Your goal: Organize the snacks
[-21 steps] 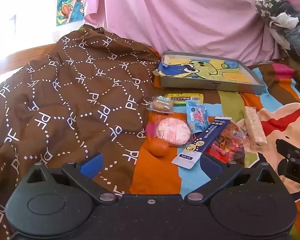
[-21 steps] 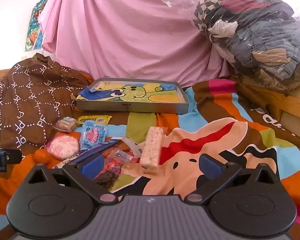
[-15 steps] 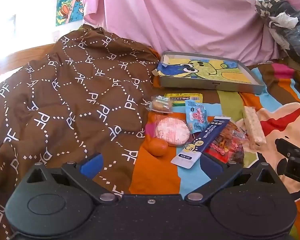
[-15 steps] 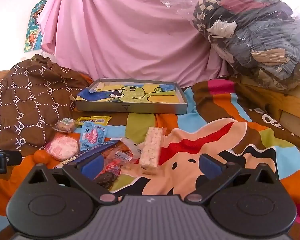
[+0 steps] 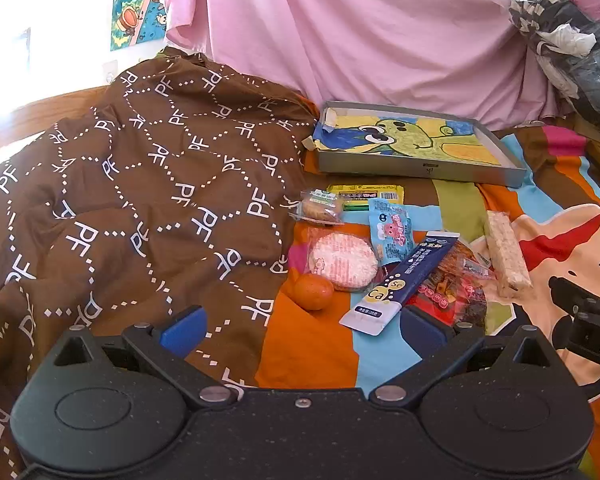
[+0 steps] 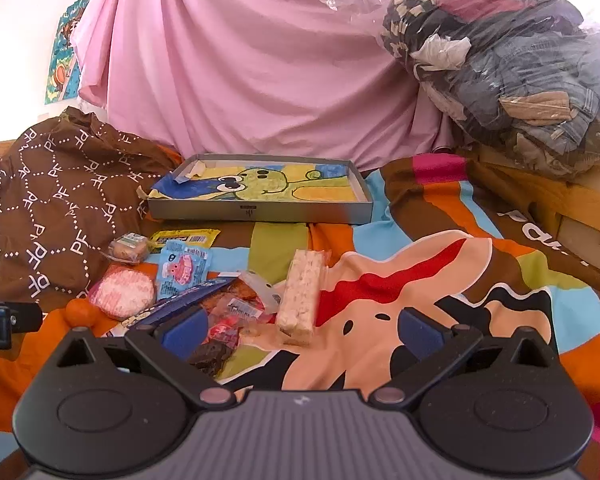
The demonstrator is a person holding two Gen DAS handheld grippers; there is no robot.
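Note:
Several snacks lie on a colourful bedspread: a small orange, a round pink-wrapped cake, a light-blue packet, a dark-blue Ca stick pack, a red candy bag, a pale rice bar, a wrapped biscuit and a yellow packet. Behind them stands a shallow grey box lined with a cartoon drawing. My left gripper is open, just short of the orange and stick pack. My right gripper is open just before the rice bar.
A brown patterned quilt is heaped at the left. A pink sheet hangs behind. A clear bag of clothes rests on a wooden ledge at the right. The right gripper's body shows at the left view's right edge.
Both views have shifted very slightly; the snacks sit a touch lower-left in the right wrist view. Nothing was taken hold of or let go.

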